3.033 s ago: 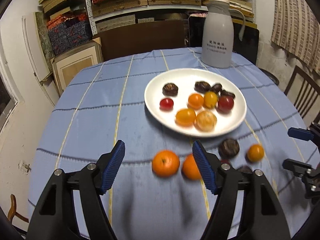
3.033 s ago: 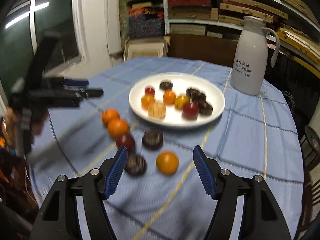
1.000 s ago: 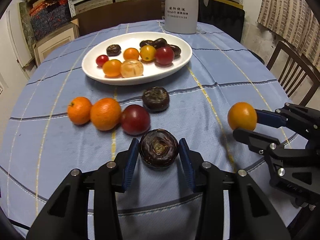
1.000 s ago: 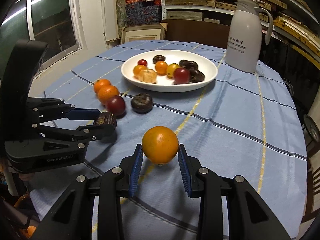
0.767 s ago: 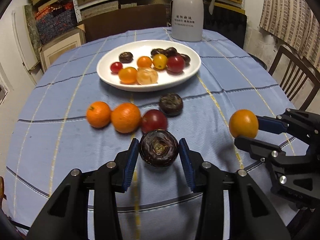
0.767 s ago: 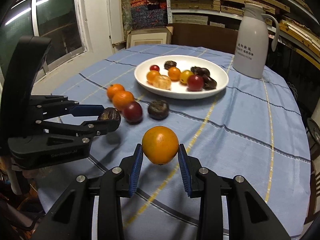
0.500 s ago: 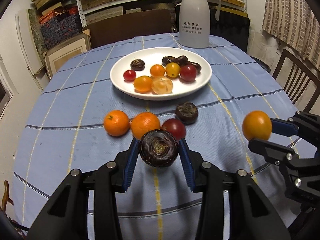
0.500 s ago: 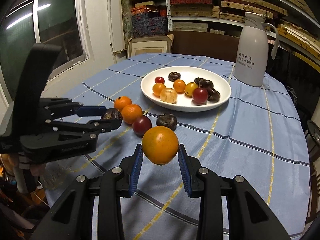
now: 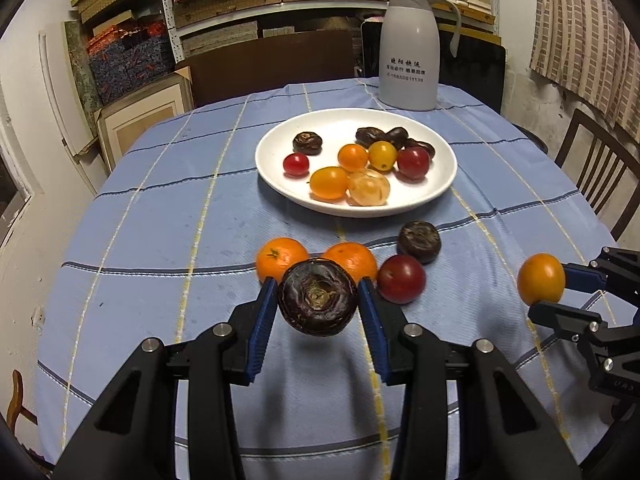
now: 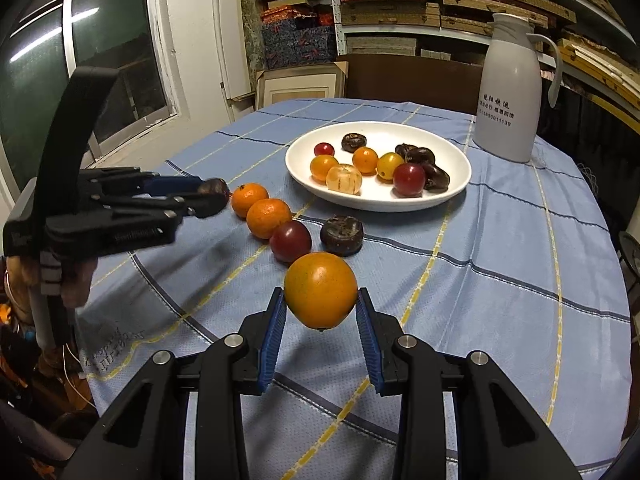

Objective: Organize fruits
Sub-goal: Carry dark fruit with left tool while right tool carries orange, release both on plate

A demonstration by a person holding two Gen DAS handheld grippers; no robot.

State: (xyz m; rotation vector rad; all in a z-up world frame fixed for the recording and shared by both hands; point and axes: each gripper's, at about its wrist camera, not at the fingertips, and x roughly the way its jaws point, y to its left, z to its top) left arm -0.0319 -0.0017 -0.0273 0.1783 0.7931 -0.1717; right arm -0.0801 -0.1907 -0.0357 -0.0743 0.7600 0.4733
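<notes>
You get sharp, evenly lit views under warm indoor light from above, with soft shadows on the tablecloth (image 9: 160, 240) below both held fruits, mild glare on the white plate (image 10: 460, 172), dark window glass (image 10: 100, 72), and fisheye bending with black corners.

Tablecloth (image 9: 168, 232): woven cloth, matt. Plate (image 9: 446, 168): glossy white glaze. Gripper pads (image 10: 273, 330): ribbed blue. Thermos jug (image 10: 510, 92): smooth.
</notes>
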